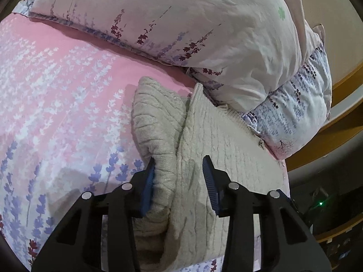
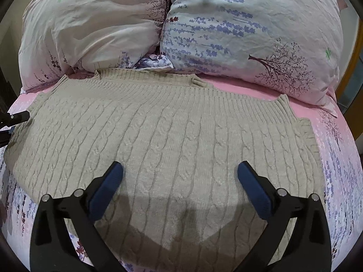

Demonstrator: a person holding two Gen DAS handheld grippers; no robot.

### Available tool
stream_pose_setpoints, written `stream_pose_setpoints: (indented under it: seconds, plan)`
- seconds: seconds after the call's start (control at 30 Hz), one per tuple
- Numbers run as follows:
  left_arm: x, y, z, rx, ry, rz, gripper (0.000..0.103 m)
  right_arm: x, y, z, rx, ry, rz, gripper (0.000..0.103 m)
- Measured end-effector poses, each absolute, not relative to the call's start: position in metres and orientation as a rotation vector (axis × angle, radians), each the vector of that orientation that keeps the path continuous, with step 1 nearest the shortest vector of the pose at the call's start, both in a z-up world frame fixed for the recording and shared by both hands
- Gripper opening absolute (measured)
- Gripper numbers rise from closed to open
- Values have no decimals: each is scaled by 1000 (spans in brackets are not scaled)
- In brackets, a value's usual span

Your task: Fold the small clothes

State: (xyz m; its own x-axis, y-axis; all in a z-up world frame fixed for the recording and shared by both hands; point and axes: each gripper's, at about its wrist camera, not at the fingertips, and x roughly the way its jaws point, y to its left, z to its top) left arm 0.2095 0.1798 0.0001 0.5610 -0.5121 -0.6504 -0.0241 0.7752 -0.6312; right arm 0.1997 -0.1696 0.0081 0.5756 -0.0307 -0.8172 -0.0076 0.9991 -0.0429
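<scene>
Floral pillows (image 2: 249, 29) on pink bedsheet (image 1: 56, 72)

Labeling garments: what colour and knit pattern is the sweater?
Beige cable-knit sweater with a ribbed edge; clearest in the right wrist view.

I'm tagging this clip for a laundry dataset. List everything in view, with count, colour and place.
sweater: one, beige cable knit, spread flat on the bed with its sleeve folded beside the body.
bedsheet: one, pink with white and lavender flower print, under the sweater.
pillows: two, pale with purple floral print, side by side behind the sweater.
bed frame: one, wooden, at the bed's edge.
left tongs: one, black with blue pads, partly closed astride the sleeve and body edge; pads not clearly pressing.
right tongs: one, black with blue pads, wide open over the sweater's body.
</scene>
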Motion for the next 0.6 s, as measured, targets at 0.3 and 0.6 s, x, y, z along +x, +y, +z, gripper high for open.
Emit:
stream_pose_setpoints:
  seconds: [0.3, 0.6]
  plan:
    - [217, 159, 6, -511, 978, -277, 36, 200, -169, 9, -42, 957, -11, 101]
    - [211, 161, 26, -689, 878, -440, 18, 197, -168, 9, -43, 955, 2, 101]
